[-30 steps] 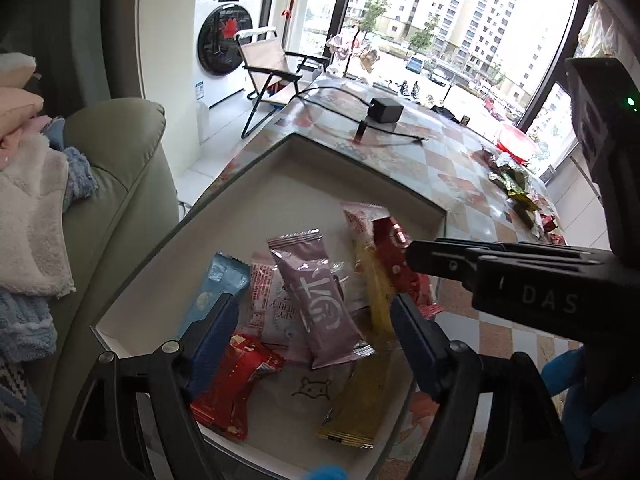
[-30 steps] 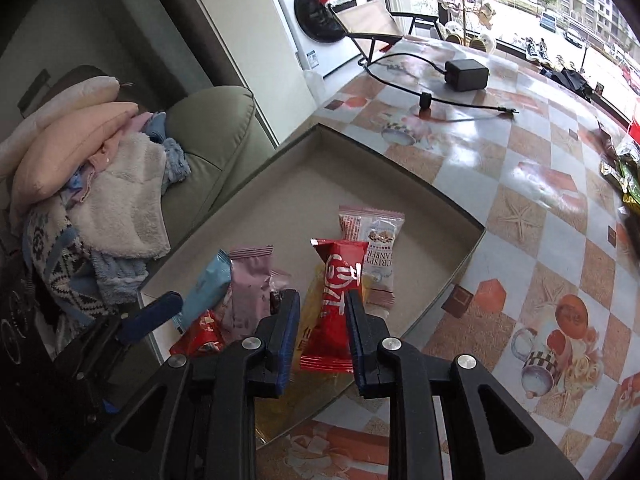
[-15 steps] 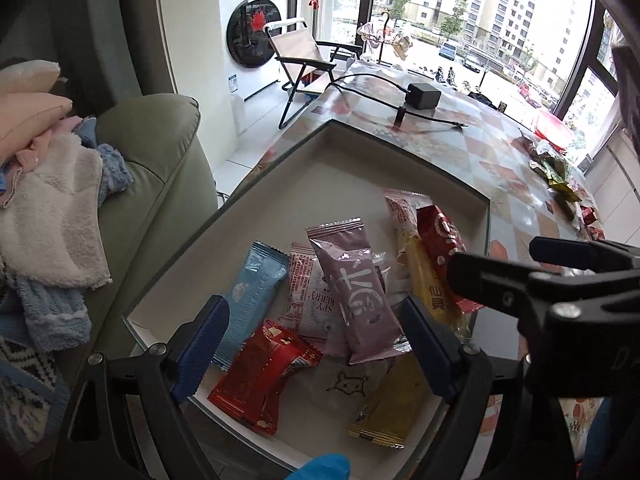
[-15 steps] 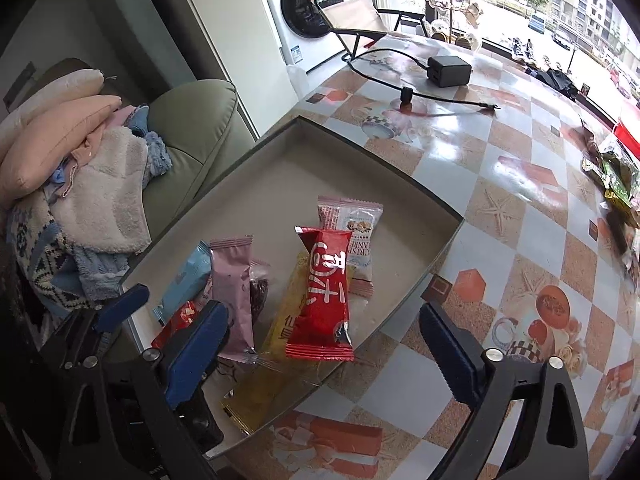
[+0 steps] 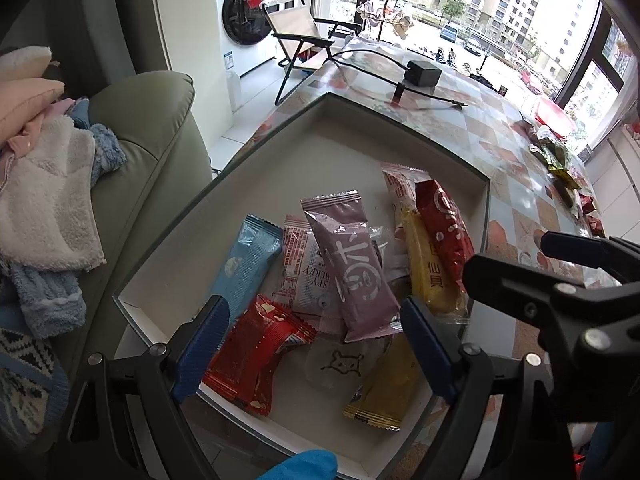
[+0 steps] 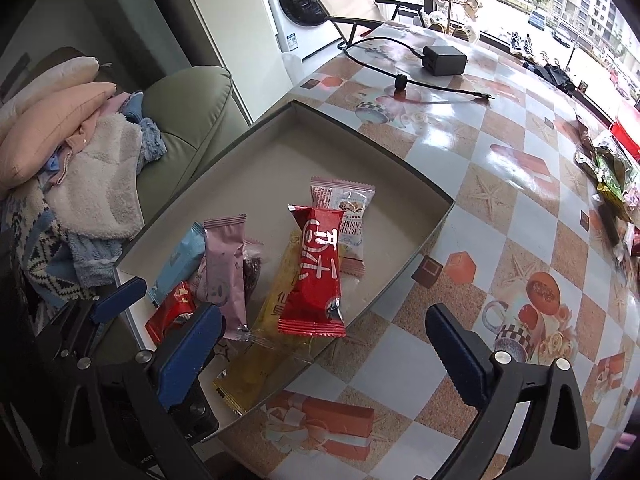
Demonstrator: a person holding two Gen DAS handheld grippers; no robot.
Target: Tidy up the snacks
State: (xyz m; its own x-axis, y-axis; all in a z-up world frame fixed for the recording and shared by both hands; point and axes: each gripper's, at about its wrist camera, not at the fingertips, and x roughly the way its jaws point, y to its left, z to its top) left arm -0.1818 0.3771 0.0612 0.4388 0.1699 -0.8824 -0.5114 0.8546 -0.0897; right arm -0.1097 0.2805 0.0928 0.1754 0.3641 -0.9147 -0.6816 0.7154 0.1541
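A shallow beige box (image 5: pixel 400 120) on the patterned table holds several snack packets. Among them are a blue one (image 5: pixel 248 264), a pink one (image 5: pixel 352 276), a yellow one (image 5: pixel 380 392) and a short red one (image 5: pixel 256 352). My left gripper (image 5: pixel 312 306) hovers open over the box's near end, with nothing pressed between its pads. My right gripper (image 6: pixel 323 314) stands wide open above the box's near rim. A long red packet (image 6: pixel 318 272) lies loose just beyond it, on the yellow packet (image 6: pixel 272 320). The box rim (image 6: pixel 372 148) shows there too.
A black charger with its cable (image 6: pixel 444 60) lies on the far table. More wrapped snacks (image 6: pixel 608 172) are heaped at the table's right edge. A green sofa piled with clothes (image 6: pixel 92 168) borders the box on the left. A blue-gloved fingertip (image 5: pixel 300 468) shows at the bottom.
My right gripper opened wide and let go of the long red packet, which now lies in the box. My left gripper's jaws spread a little wider.
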